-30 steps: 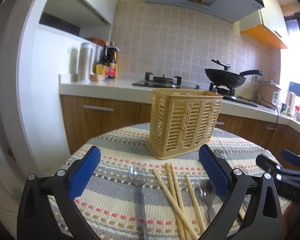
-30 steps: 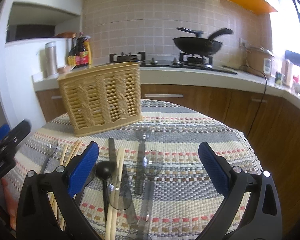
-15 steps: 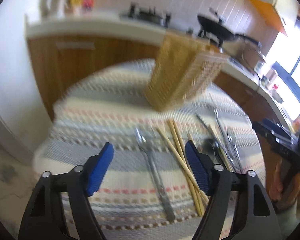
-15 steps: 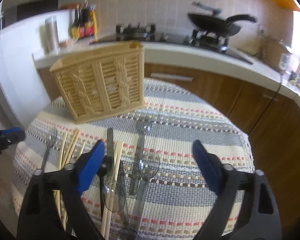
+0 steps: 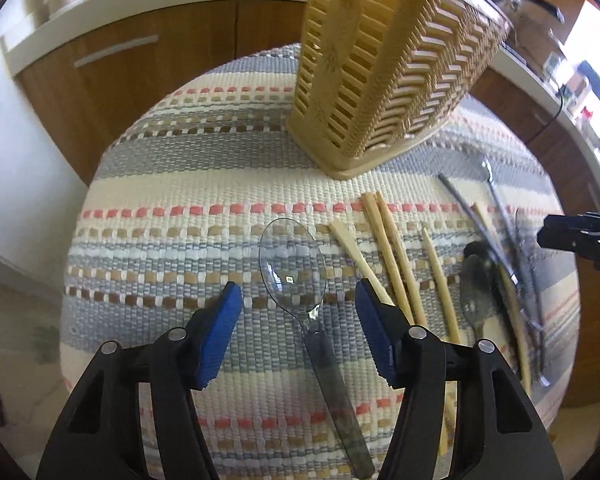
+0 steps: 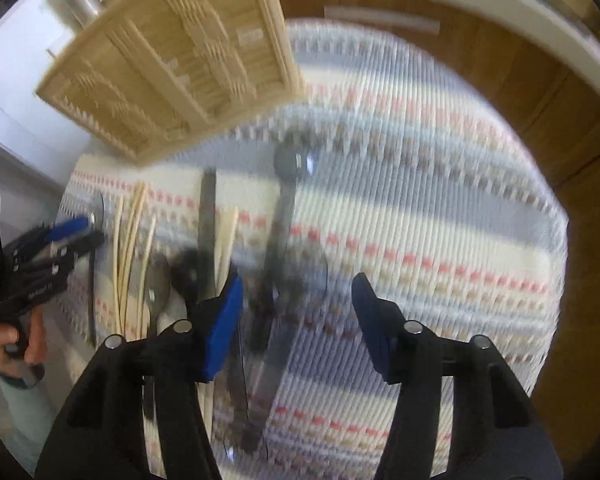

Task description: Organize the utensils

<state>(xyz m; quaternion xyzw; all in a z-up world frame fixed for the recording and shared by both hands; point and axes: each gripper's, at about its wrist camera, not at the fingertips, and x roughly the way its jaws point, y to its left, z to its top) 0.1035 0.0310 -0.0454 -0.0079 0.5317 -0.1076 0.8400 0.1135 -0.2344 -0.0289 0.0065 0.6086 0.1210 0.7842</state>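
A clear plastic spoon [image 5: 296, 276] lies on the striped mat [image 5: 180, 200], its bowl between the blue pads of my left gripper [image 5: 298, 300], which is open and just above it. Wooden chopsticks [image 5: 392, 256] and a pile of dark and clear utensils [image 5: 496, 272] lie to its right. The tan slatted utensil basket [image 5: 384, 64] stands behind. In the blurred right wrist view, my right gripper [image 6: 296, 300] is open, low over clear and dark spoons [image 6: 280, 232]. The basket [image 6: 172, 64] is at upper left.
The round table's edge drops off on the left [image 5: 72, 240]. Wooden cabinets and a white counter [image 5: 112, 12] stand behind. The right gripper shows at the left view's right edge [image 5: 580, 236]; the left gripper and hand show at the right view's left edge [image 6: 32, 264].
Both grippers have tilted down and dropped toward the mat. The left one now straddles the clear spoon's bowl; the right one hangs low over the utensil pile. Both stay open.
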